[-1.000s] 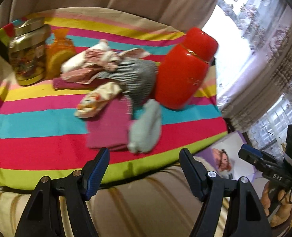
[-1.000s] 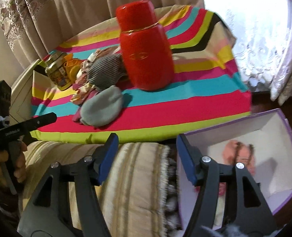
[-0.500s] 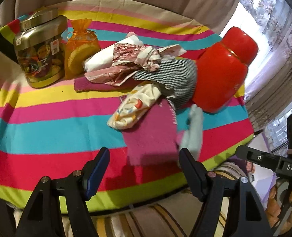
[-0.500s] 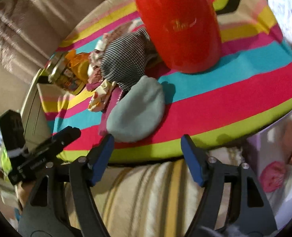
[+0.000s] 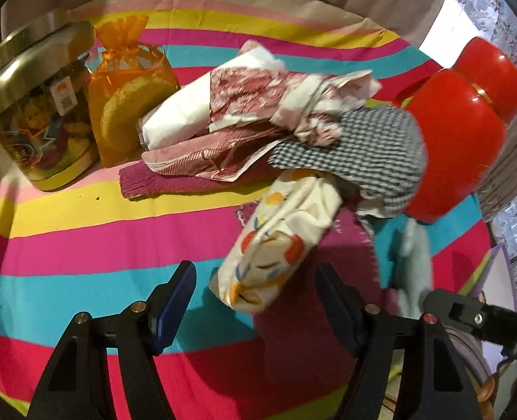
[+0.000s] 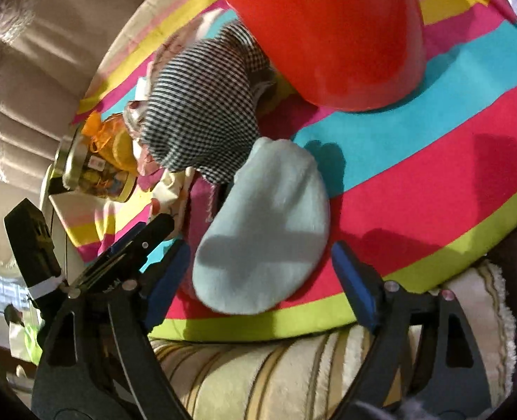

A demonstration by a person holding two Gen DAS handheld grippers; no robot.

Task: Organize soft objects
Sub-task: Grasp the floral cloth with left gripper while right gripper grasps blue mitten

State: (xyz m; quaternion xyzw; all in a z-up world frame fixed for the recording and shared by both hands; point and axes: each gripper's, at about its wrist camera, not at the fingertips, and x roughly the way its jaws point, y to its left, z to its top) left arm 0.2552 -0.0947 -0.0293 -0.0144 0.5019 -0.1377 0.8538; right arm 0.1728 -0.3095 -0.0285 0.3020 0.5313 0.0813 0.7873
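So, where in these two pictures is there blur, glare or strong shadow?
Left wrist view: the pale blue sock and red canister at the right edge are smeared by motion blur, with small glare spots on the canister. Right wrist view: the hand-held gripper's crossed shadow falls on the pale blue sock; the canister is blurred and washed out.

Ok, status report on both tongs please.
Both tongs open: left tongs at fruit-print cloth, right tongs at pale blue sock. Red jar close behind.

Pale blue sock [image 6: 262,227] flat, cloths [image 5: 293,147] heaped
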